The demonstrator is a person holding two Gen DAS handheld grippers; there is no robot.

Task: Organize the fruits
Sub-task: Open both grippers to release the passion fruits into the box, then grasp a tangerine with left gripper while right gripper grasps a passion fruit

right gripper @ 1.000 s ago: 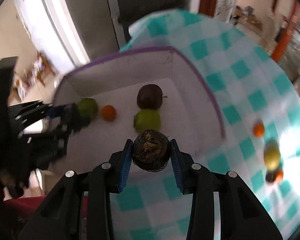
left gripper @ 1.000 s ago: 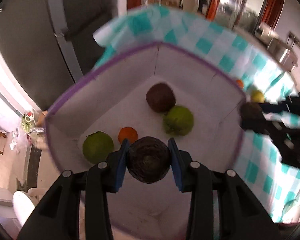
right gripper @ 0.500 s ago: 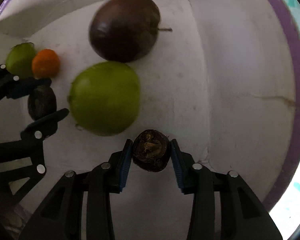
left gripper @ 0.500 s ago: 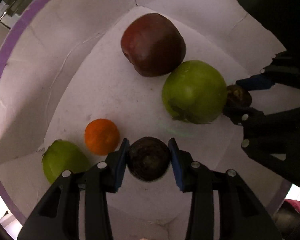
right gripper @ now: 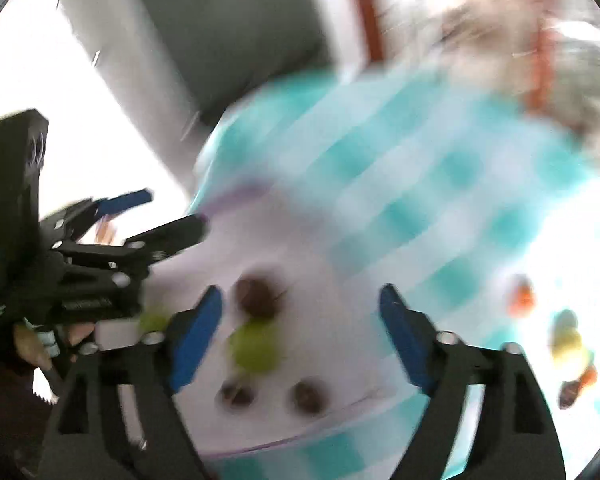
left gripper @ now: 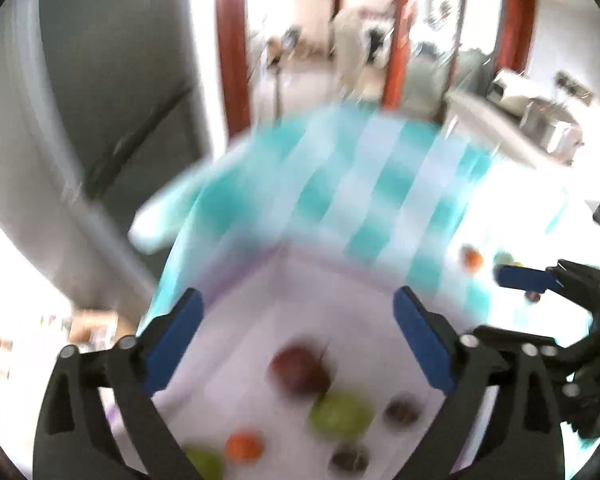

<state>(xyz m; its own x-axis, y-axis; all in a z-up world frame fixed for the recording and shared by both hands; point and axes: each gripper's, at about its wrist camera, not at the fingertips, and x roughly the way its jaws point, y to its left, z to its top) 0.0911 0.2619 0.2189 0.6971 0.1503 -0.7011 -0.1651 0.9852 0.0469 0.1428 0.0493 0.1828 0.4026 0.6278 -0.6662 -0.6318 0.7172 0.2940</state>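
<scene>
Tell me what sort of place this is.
Probably a home dining or kitchen area. A table wears a teal-and-white checked tablecloth, a white box on it holds fruit, and metal appliances sit on a counter behind, past red door frames. Blur hides finer detail.

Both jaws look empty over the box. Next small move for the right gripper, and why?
Probably swing the right gripper, jaws wide and empty, rightward toward the loose fruit on the checkered cloth: the orange one and the yellow-green one lie outside the white box. The two small dark fruits already sit inside it.
</scene>
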